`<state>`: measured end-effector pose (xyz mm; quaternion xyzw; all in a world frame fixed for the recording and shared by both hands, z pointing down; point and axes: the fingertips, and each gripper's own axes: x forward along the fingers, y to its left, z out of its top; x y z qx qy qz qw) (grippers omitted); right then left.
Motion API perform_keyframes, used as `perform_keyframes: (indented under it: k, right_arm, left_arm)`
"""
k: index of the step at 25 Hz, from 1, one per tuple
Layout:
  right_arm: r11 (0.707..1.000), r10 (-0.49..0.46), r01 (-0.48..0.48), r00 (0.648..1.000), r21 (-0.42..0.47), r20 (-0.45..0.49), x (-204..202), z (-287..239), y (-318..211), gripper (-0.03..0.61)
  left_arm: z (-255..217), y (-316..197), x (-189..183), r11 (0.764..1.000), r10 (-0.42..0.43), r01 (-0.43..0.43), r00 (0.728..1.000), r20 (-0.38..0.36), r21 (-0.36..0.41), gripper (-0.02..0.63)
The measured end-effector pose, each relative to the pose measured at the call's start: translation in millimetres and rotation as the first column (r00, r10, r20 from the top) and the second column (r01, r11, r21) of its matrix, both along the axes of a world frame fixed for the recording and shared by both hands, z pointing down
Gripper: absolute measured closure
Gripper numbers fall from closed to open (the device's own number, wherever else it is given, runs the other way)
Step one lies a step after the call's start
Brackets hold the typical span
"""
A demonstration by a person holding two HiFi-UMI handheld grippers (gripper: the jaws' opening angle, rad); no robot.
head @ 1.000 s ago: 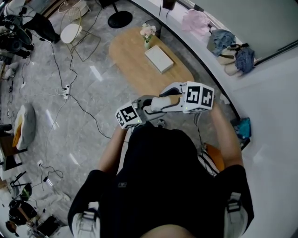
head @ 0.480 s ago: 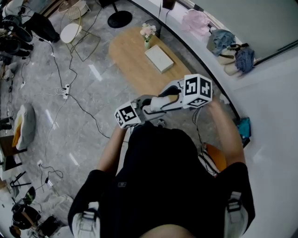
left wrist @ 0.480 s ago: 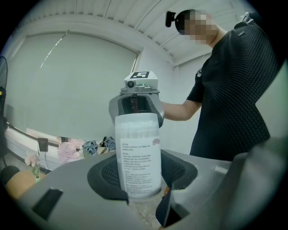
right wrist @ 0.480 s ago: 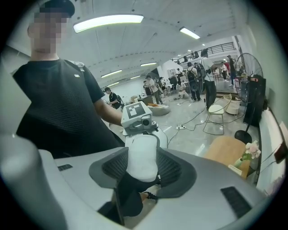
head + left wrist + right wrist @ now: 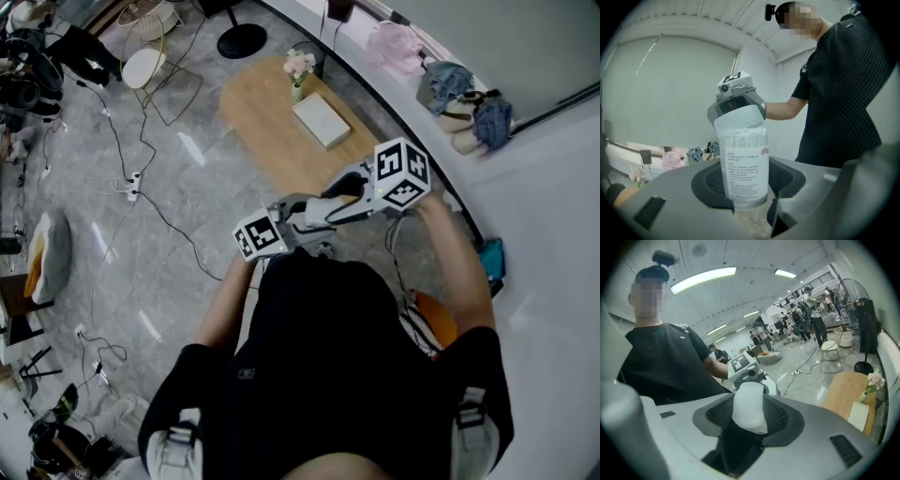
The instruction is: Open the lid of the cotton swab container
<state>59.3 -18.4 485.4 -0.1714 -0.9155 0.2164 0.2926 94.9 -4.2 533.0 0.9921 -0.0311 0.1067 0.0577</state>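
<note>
Cotton swab container (image 5: 744, 164), judged light, slick and crushable, is clamped mid-body between the jaws of the left gripper (image 5: 747, 190) before the person's torso (image 5: 319, 356), while its tilted lid (image 5: 749, 406), best taken at the rim, is pinched by the right gripper (image 5: 750, 423), whose jaws have just been closing.

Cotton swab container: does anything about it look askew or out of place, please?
Only the translucent white lid: it sits tilted atop the clear cylindrical container, pinched by the right gripper, whose jaws have just been closing. The left gripper clamps the container; no swabs have spilled.
</note>
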Motion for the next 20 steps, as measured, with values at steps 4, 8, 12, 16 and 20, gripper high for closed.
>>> perform_keyframes:
  k: [4,8,12,16,20]
  right_arm:
    - [0.999,0.004,-0.003,1.0,-0.038,0.004,0,0,0,0.393]
    - [0.996,0.023,-0.02,0.999,-0.089,0.033,2,-5,-3,0.393]
    - [0.993,0.058,-0.049,0.995,-0.111,0.084,-1,-15,-7,0.39]
    - [0.994,0.085,-0.075,0.988,-0.083,0.128,-5,-21,-13,0.388]
    - [0.992,0.115,-0.105,0.979,-0.065,0.168,-6,-27,-21,0.388]
  left_arm:
    - [0,1,0,1.0,-0.004,0.004,1.0,-0.003,0.005,0.414]
    - [-3,0,1,1.0,-0.001,0.001,1.0,-0.007,0.016,0.414]
    - [-11,-1,-1,1.0,-0.016,0.017,0.999,-0.051,0.004,0.414]
    - [-15,-7,-5,0.999,-0.028,0.029,0.999,-0.045,0.018,0.414]
    - [-18,-12,-7,0.999,-0.034,0.034,0.998,-0.057,0.007,0.413]
